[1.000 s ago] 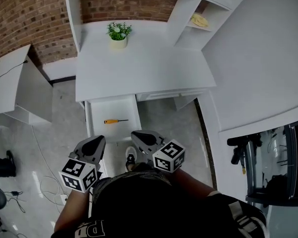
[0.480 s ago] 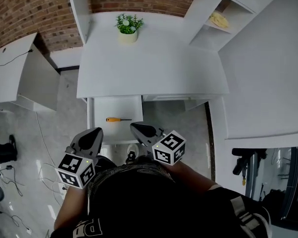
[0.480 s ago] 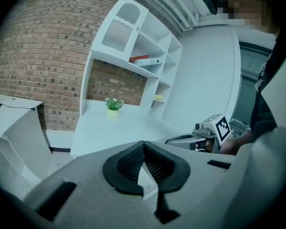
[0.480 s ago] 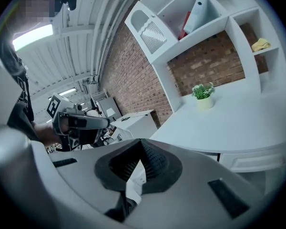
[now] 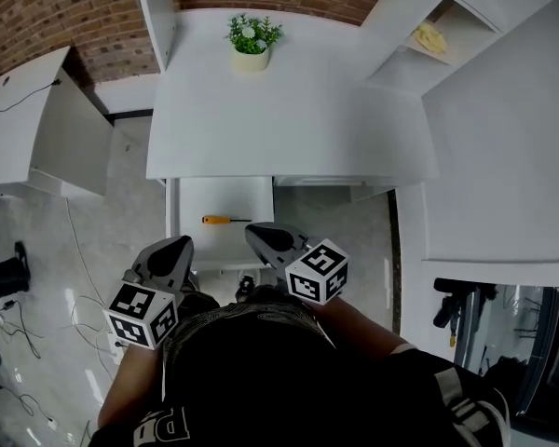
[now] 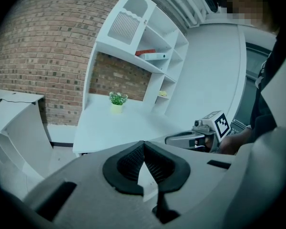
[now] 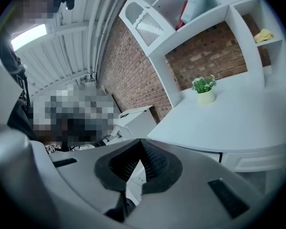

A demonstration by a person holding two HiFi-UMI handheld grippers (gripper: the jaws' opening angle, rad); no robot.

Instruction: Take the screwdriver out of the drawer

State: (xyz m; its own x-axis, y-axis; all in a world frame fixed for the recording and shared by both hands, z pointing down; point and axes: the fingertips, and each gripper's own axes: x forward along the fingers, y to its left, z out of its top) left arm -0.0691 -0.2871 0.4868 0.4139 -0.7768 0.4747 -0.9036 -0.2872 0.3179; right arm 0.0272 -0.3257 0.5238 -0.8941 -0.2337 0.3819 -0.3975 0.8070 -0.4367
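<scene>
I see the drawer (image 5: 191,194) standing open under the white desk (image 5: 289,110), and the screwdriver (image 5: 224,220) lies crosswise on its bottom, orange handle to the left, shaft to the right. My right gripper (image 5: 262,239) hangs at the drawer's front edge; from the head view its tip sits just beside the shaft's end, on my side of it, not touching (how high above the drawer it is I cannot tell). In its own view the two ribbed pads meet at the tip with nothing between them. My left gripper (image 5: 172,251) is further off, past the drawer's front left corner and over the floor, apart from the handle. Its pads are also pressed together and hold nothing. A small potted plant (image 5: 251,40) stands at the back of the desk, against the brick wall.
</scene>
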